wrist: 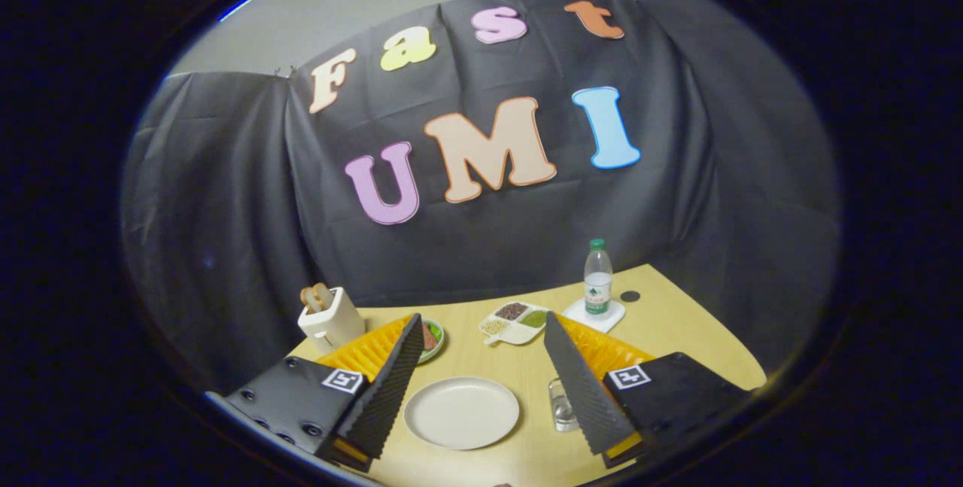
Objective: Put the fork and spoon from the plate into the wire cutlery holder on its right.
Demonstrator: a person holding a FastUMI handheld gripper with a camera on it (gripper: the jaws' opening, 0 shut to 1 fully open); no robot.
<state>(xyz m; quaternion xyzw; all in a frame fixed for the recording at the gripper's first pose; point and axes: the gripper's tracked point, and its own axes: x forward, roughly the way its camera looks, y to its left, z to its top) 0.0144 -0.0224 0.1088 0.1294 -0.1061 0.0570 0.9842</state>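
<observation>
Hand-held gripper (pixel 481 389) spread wide, empty, above table (pixel 677 336). Plate (pixel 461 412) between fingers looks bare; no fork or spoon visible on it. Clear holder-like container (pixel 562 404) just right of plate, partly behind right finger; contents unclear. Judged: placing likely done, else locate cutlery first.

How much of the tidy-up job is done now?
The round cream plate lies bare, with no cutlery on it, so the moving looks done. The gripper is open above the plate and holds nothing. The small clear container right of the plate is half hidden by a finger, so I cannot tell what is inside.
</observation>
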